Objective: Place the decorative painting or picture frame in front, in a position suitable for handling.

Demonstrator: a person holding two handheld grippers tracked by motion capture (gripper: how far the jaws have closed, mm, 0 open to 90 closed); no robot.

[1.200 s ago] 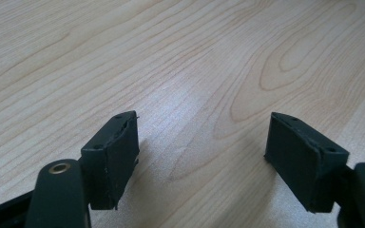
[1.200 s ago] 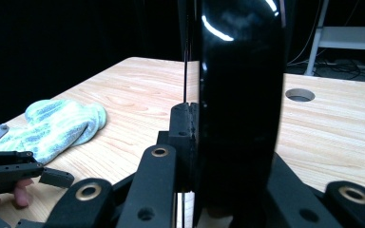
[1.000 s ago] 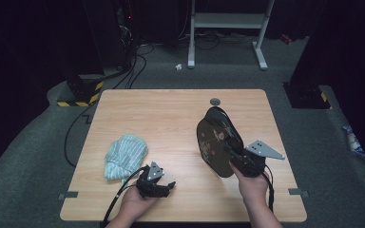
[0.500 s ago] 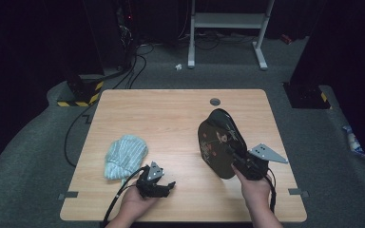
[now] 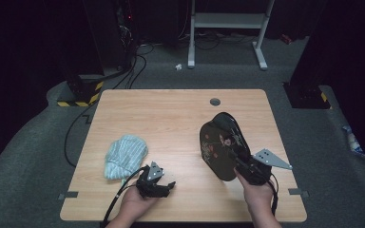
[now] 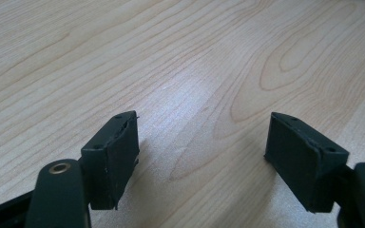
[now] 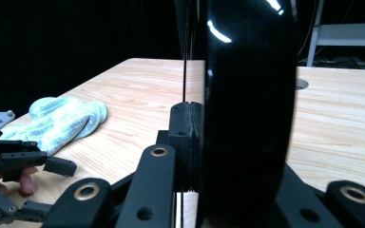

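A black plate (image 5: 220, 140) with a floral pattern stands tilted on edge over the right half of the wooden table (image 5: 171, 109). My right gripper (image 5: 234, 155) is shut on its near rim. In the right gripper view the plate (image 7: 247, 95) rises glossy and dark between the jaws of the right gripper (image 7: 192, 118). A light blue striped cloth (image 5: 123, 154) lies bunched at the left. My left gripper (image 5: 169, 186) rests near the front edge, right of the cloth, open. In its own view the left gripper (image 6: 202, 130) has bare wood between the jaws.
A round cable hole (image 5: 215, 101) sits near the table's far edge. A white metal stand (image 5: 228, 21) and black cables (image 5: 133, 61) lie on the floor beyond the table. The cloth (image 7: 62, 118) and left gripper (image 7: 47, 187) appear at the left of the right gripper view.
The right gripper with the plate has shifted slightly toward the right and the near edge. The left gripper and the cloth have not moved.
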